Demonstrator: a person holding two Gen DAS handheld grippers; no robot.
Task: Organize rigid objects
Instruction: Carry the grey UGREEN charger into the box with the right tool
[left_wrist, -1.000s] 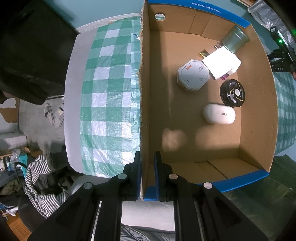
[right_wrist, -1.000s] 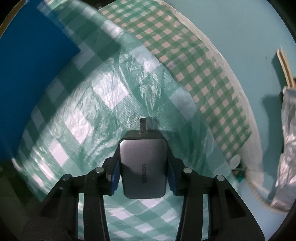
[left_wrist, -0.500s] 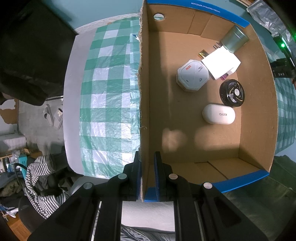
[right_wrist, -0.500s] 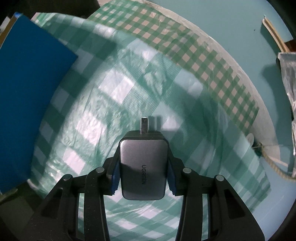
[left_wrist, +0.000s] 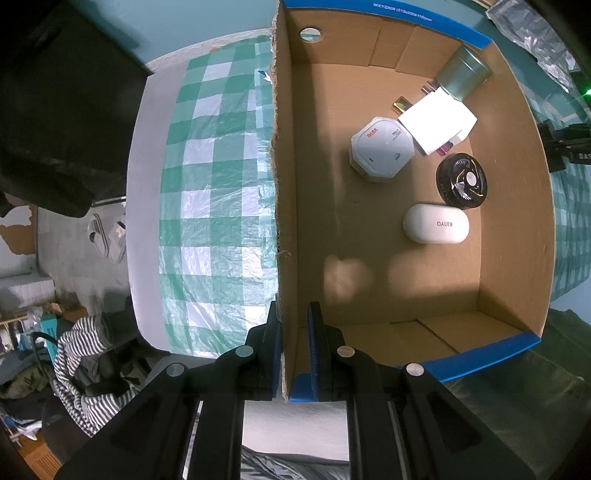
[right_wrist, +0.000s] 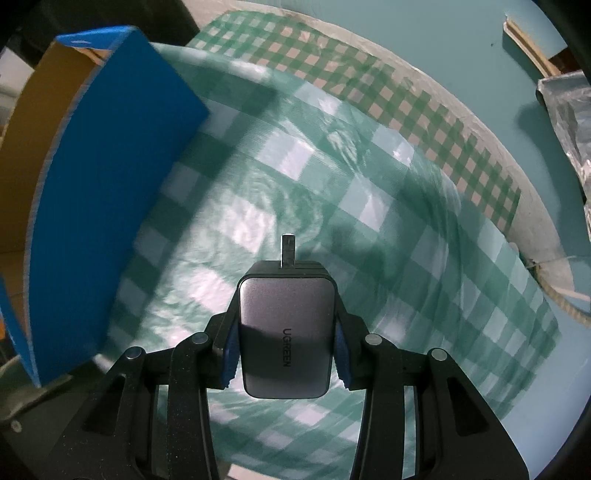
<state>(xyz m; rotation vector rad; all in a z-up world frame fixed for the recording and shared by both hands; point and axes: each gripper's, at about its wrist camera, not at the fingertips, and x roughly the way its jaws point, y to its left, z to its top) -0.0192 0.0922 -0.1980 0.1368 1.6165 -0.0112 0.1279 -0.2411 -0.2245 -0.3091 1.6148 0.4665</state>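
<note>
Since a second ago, the right gripper (right_wrist: 286, 339) has risen from the checked cloth (right_wrist: 388, 258) and rolled, so the box (right_wrist: 103, 184) now shows its blue wall and brown inside at left. It grasps a grey charger (right_wrist: 286, 332) by its sides, prong pointing away, gripper aimed down. Left gripper (left_wrist: 291, 350) has not moved: clenched on the box's near wall (left_wrist: 286, 221), pointing straight down. Inside the box lie a white case (left_wrist: 436, 223), a black fan (left_wrist: 461, 181) and a white octagonal device (left_wrist: 380, 147).
</note>
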